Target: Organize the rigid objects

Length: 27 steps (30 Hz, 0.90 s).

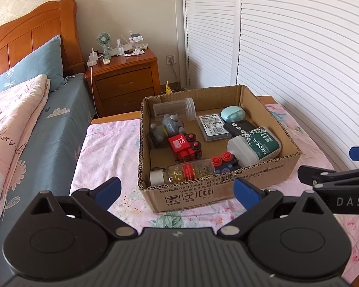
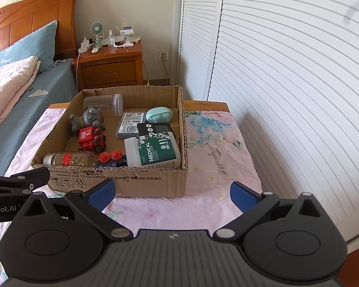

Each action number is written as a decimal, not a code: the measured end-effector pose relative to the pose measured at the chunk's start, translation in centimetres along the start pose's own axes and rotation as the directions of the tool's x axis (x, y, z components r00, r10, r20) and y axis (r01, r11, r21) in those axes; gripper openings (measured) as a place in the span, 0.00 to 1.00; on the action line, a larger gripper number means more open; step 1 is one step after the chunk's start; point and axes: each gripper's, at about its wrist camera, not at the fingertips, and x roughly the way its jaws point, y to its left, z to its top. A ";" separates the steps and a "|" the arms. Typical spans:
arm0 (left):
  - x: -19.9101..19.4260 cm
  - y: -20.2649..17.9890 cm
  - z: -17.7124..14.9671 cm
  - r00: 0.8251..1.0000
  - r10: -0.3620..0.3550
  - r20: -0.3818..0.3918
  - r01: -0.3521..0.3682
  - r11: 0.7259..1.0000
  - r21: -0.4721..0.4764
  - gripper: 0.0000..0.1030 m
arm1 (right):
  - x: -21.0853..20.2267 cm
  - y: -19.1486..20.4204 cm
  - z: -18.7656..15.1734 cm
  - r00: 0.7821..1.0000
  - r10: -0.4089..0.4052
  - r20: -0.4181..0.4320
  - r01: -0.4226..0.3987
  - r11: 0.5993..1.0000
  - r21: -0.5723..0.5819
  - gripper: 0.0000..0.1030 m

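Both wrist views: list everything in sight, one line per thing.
cardboard box: 1, brown, on floral cloth
clear jar: 1, lying, box far-left corner
grey toy: 1, near jar
red toy train: 1, box centre-left
pill bottle: 1, clear, red label, box front-left
blue toy: 1, red knobs, box front
cotton swab tub: 1, white-green, box front-right
black device: 1, behind tub
mint case: 1, box back-right
labelled flat case: 1, box centre
nightstand: 1, wooden, cluttered
bed: 1, blue sheet
left fingers: blue, open
right fingers: blue, open
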 end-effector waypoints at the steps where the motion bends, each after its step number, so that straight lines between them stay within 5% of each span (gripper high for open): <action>1: 0.0 0.0 0.0 1.000 0.000 -0.001 0.000 1.000 0.000 0.97 | 0.0 0.0 0.0 1.000 0.000 -0.001 0.000 1.000 0.000 1.00; 27: -0.3 -0.2 -0.1 1.000 0.001 -0.005 -0.001 1.000 0.005 0.97 | -0.2 -0.2 -0.1 1.000 -0.007 -0.001 0.007 1.000 -0.002 1.00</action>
